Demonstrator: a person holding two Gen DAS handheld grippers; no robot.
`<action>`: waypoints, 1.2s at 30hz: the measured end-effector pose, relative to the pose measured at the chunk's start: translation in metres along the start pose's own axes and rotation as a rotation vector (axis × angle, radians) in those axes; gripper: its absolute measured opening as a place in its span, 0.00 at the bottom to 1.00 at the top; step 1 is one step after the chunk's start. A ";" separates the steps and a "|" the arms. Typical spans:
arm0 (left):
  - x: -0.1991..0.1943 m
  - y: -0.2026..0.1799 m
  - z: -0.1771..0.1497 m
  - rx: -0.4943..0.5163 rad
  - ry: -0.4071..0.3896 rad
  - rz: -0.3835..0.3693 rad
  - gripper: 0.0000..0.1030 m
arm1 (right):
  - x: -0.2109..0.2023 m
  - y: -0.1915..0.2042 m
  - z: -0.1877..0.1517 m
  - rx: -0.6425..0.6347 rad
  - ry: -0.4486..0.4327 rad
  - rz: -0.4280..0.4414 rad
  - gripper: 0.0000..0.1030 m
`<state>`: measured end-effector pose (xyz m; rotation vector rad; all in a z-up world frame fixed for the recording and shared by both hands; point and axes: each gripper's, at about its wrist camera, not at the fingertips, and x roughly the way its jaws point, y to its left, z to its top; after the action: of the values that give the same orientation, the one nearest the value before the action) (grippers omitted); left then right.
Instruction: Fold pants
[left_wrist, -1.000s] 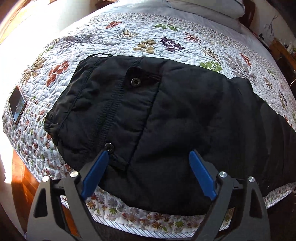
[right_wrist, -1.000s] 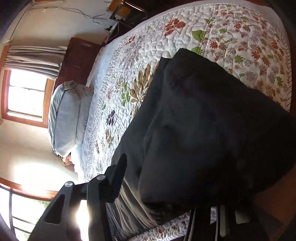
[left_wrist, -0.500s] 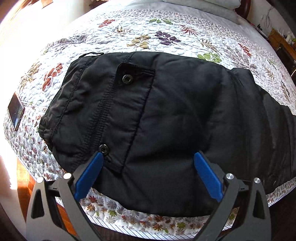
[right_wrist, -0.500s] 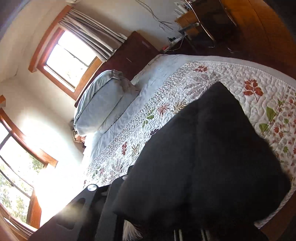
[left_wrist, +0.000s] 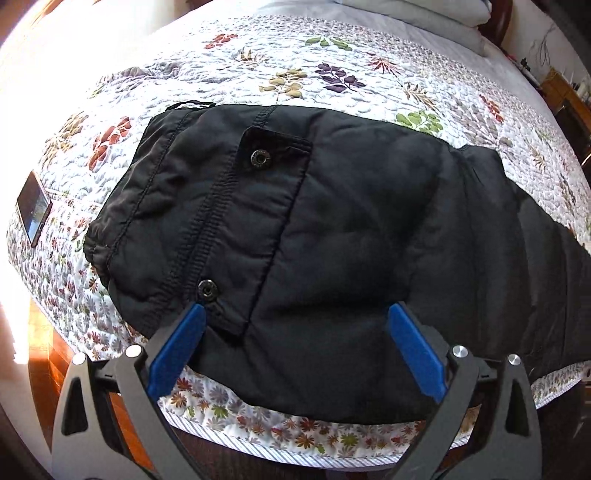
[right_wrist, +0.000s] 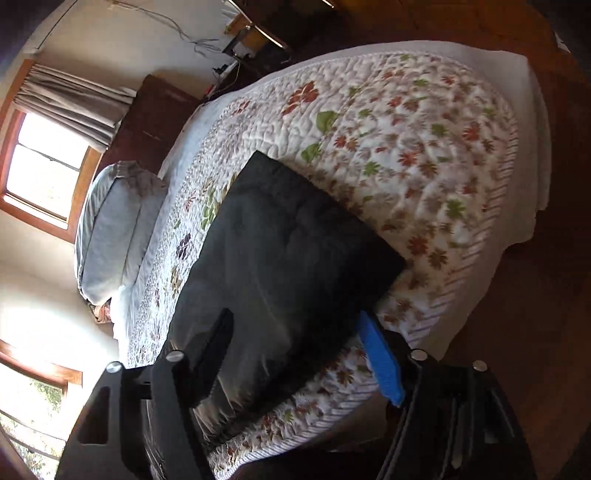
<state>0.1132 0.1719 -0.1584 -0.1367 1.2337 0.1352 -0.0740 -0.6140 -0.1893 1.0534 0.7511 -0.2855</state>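
Note:
Black pants (left_wrist: 332, 236) lie flat on the floral quilt (left_wrist: 295, 74), waistband to the left, legs running right; a flap pocket with snap buttons (left_wrist: 260, 158) faces up. My left gripper (left_wrist: 295, 314) is open and empty, hovering over the near edge of the seat. In the right wrist view the pants legs (right_wrist: 288, 251) lie on the quilt (right_wrist: 424, 147). My right gripper (right_wrist: 295, 325) is open over the legs, holding nothing.
A phone (left_wrist: 34, 208) lies on the quilt left of the waistband. Grey pillows (right_wrist: 110, 229) sit at the head of the bed. The bed's near edge (left_wrist: 314, 446) drops to a wooden floor (right_wrist: 535, 295). Wooden furniture (left_wrist: 569, 103) stands at the right.
My right gripper let go of the pants legs and opened; the lifted fabric now lies flat on the quilt. The left gripper has barely shifted and stays open.

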 end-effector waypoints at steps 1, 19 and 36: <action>-0.003 0.002 -0.001 -0.021 -0.010 -0.019 0.96 | -0.007 -0.003 -0.002 0.008 -0.004 0.021 0.73; -0.049 0.030 -0.021 -0.216 -0.178 -0.096 0.96 | 0.023 -0.005 -0.026 0.148 -0.035 0.178 0.97; -0.033 0.011 -0.013 -0.130 -0.133 -0.077 0.96 | 0.064 0.034 -0.027 0.105 0.027 -0.004 0.97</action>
<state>0.0881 0.1792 -0.1314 -0.2837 1.0854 0.1555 -0.0206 -0.5660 -0.2169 1.1564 0.7693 -0.3177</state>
